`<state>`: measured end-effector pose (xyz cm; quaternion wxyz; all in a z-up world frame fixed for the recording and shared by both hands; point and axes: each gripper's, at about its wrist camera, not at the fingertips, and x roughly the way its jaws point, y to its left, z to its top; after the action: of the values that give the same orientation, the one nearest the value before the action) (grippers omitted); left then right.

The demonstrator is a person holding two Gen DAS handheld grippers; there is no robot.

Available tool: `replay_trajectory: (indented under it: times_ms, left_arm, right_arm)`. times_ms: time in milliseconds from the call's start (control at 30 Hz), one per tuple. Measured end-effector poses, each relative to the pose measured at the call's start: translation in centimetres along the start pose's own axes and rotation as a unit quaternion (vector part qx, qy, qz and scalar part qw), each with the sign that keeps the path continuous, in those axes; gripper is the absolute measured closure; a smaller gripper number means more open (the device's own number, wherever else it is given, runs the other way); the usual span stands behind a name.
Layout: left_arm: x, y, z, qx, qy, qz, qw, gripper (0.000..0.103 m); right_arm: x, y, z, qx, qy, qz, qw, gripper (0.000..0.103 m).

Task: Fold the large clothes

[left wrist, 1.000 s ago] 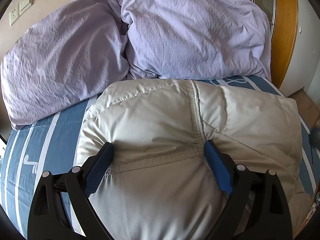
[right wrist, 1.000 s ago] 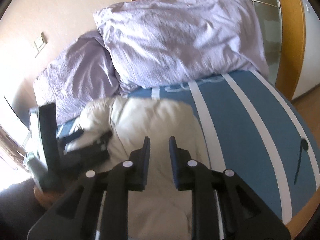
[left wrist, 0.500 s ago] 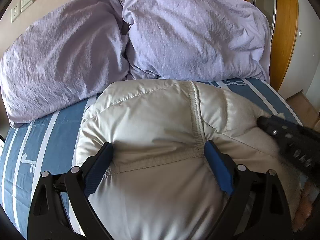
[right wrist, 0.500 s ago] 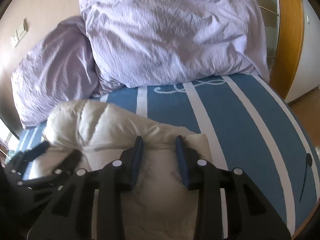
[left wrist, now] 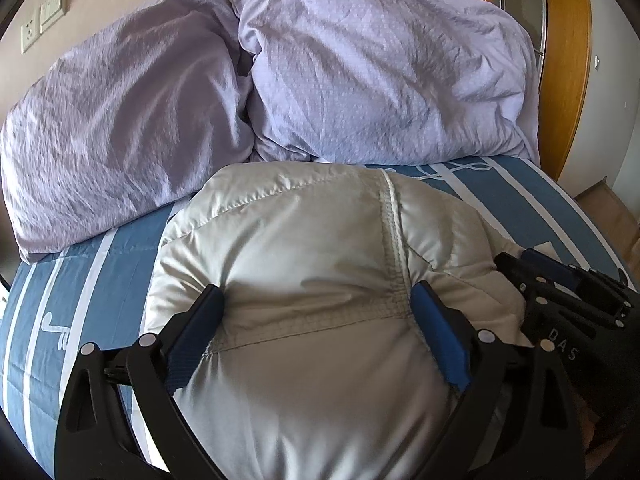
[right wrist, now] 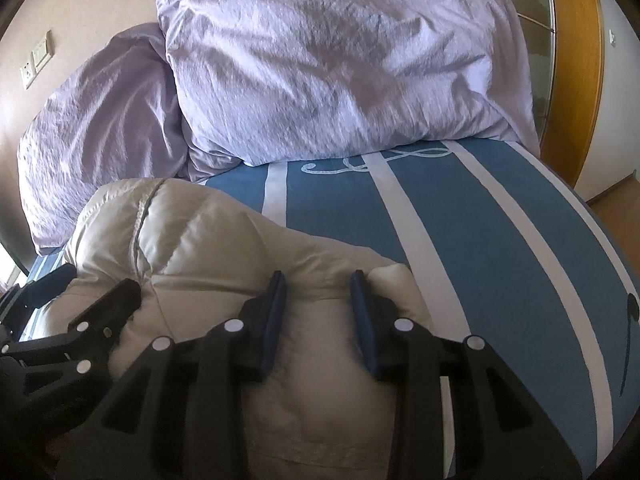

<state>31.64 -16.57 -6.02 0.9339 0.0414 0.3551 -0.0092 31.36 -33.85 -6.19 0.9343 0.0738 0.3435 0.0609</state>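
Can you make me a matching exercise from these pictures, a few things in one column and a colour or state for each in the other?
Column one:
1. puffy quilted jacket
2. crumpled pillows
3. striped bed sheet
4. left gripper

Column two:
A. blue and white
B. lilac
C. open wide, pressed on fabric
D. pale cream

Pairs: 1-D, 2-B, 3-A, 4-C

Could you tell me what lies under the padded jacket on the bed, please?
The padded jacket rests on the blue striped bedcover, which shows all round it. Whatever lies directly beneath stays covered.
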Motion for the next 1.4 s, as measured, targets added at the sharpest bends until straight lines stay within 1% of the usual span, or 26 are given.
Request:
replay_trajectory:
  times_ms: [600, 833, 967, 1000, 1033, 1067, 1100, 1133, 1167, 1233, 1333, 1400]
  left_arm:
    - [0.4, -0.2, -0.2, 0.007, -0.007, 0.004, 0.9999, 0.006]
    - [0.7, -0.2, -0.2, 0.007, -0.006, 0.008, 0.9999, 0.006]
    - [0.1, -0.1, 0.1, 0.015, 0.006, 0.008, 0.9998, 0.006]
    - [-0.3, 0.1, 0.2, 0.016, 0.009, 0.004, 0.9998, 0.007]
    - [-0.8, 0.4, 0.3, 0.015, 0.011, 0.001, 0.9998, 0.007]
    - [-1.8, 1.2, 0.3, 0.007, 0.013, -0.008, 0.9999, 0.007]
    - [-2.4, 1.8, 0.3, -0.001, 0.013, -0.015, 0.9998, 0.007]
    - [-3.1, 2.6, 0.2, -0.014, 0.014, -0.026, 0.9995, 0.007]
    - [-3.8, 4.0, 0.0, -0.03, 0.019, -0.041, 0.9985, 0.007]
    - [-4.4, 5.7, -0.6, -0.051, 0.029, -0.052, 0.9969, 0.007]
    - [-4.8, 9.1, -1.3, -0.091, 0.055, -0.071, 0.9918, 0.007]
    - [-4.7, 10.8, -1.7, -0.112, 0.073, -0.08, 0.9878, 0.007]
  right_arm:
    - [0.8, -0.6, -0.8, 0.006, -0.003, 0.009, 1.0, 0.068]
    - [1.2, -0.5, -0.6, 0.007, 0.007, 0.009, 1.0, 0.068]
    - [1.0, -0.2, 0.2, -0.002, 0.03, 0.002, 1.0, 0.067]
    - [0.6, -0.1, 0.8, -0.006, 0.042, 0.001, 0.999, 0.063]
    - [0.0, -0.2, 1.1, -0.007, 0.05, 0.004, 0.999, 0.053]
    - [-0.8, -0.4, 1.6, -0.007, 0.055, 0.012, 0.998, 0.046]
    - [-1.6, -0.6, 1.6, -0.006, 0.054, 0.014, 0.998, 0.033]
    - [-2.5, -1.0, 1.8, -0.006, 0.048, 0.013, 0.999, 0.026]
    - [-3.7, -1.6, 2.1, -0.005, 0.039, 0.01, 0.999, 0.023]
    - [-4.9, -3.1, 2.4, 0.007, 0.049, 0.024, 0.998, 0.011]
    - [-5.2, -5.4, 2.4, 0.042, 0.091, 0.064, 0.993, 0.005]
    - [-4.5, -6.7, 2.1, 0.068, 0.128, 0.097, 0.985, 0.004]
